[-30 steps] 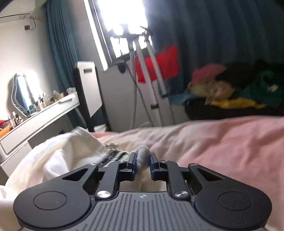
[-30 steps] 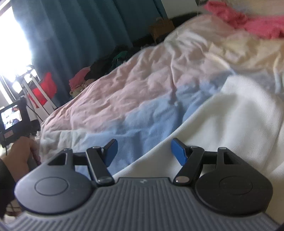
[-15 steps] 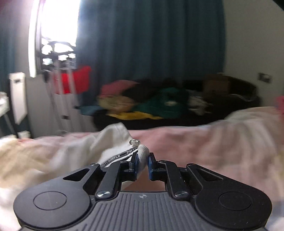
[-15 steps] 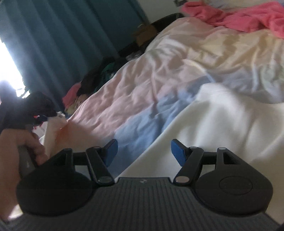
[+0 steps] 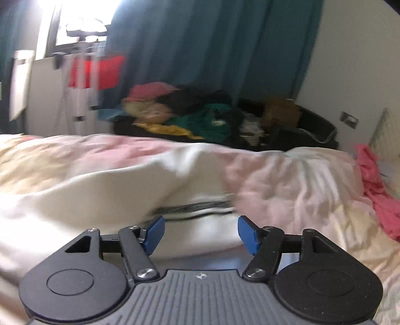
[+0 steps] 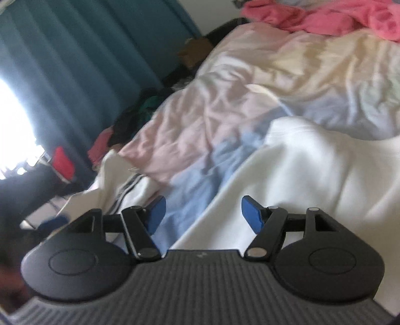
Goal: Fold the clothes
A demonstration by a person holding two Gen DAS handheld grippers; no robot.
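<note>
A white garment (image 5: 100, 190) with a black-striped band (image 5: 197, 208) lies on the bed in the left wrist view, just ahead of my left gripper (image 5: 201, 231), which is open and empty above it. In the right wrist view the same white garment (image 6: 312, 175) spreads across the right half, with its striped part (image 6: 130, 187) at the left. My right gripper (image 6: 202, 215) is open and empty, hovering over the garment's edge and the blue part of the duvet.
The bed's pink, cream and blue duvet (image 6: 225, 100) lies under everything. A pink garment (image 5: 375, 190) lies at the right, also seen in the right wrist view (image 6: 325, 17). A clothes pile (image 5: 200, 117) sits beyond the bed by teal curtains (image 5: 212, 45).
My left gripper has opened and let go of the garment's striped cuff, which now lies on the bed. The left view swung right. The right gripper stayed open.
</note>
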